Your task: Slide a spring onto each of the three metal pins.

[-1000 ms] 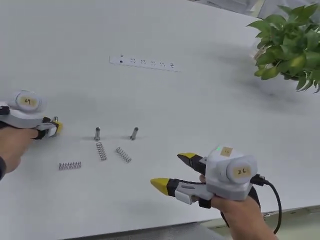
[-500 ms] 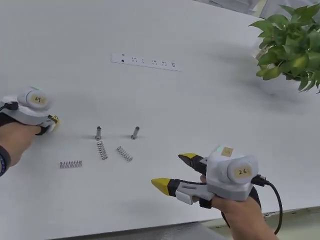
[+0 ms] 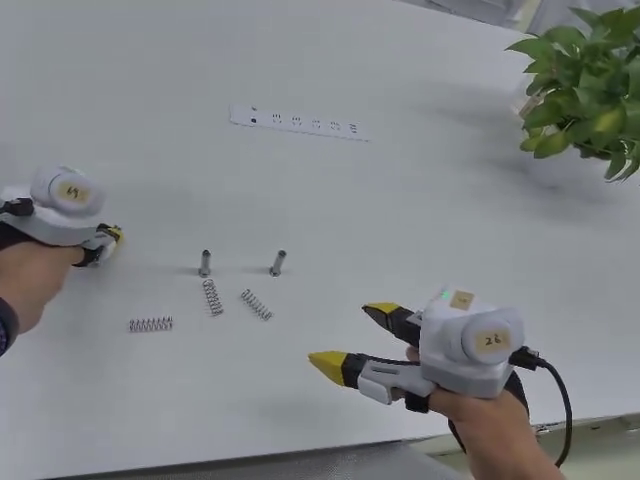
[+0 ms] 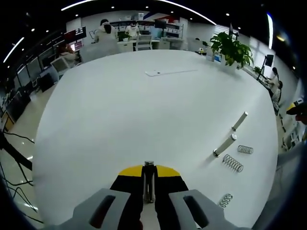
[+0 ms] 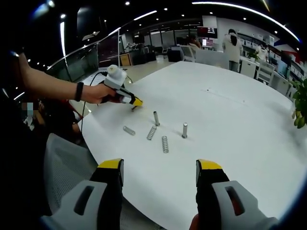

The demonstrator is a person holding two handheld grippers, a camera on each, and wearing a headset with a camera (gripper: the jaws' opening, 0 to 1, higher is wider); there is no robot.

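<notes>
Yellow-tipped fingers of your right gripper stand spread wide with nothing between them. This gripper is the thing nearest you and lies farthest from the power strip. Your right hand grips it from behind and below, above the near edge of the white counter. It is turned so the fingers aim across towards the springs, and a black cable loops from its back.

A step closer to the power strip, three springs lie flat on the counter. The first spring lies apart on your left gripper's side. The second spring and third spring lie near each other, not touching.

Just beyond them towards the power strip, the first pin and second pin stand upright and bare. They are apart from each other and from the springs.

About as far from the power strip as those two, off to the side, your left gripper has its fingers closed on the third pin. That pin lies lengthwise between them, its head level with the yellow tips. Your left hand holds this gripper low with the tips tilted down at the counter. You cannot tell whether the pin touches it.

Past the power strip, off to one side, a green plant stands at the counter's far part.
</notes>
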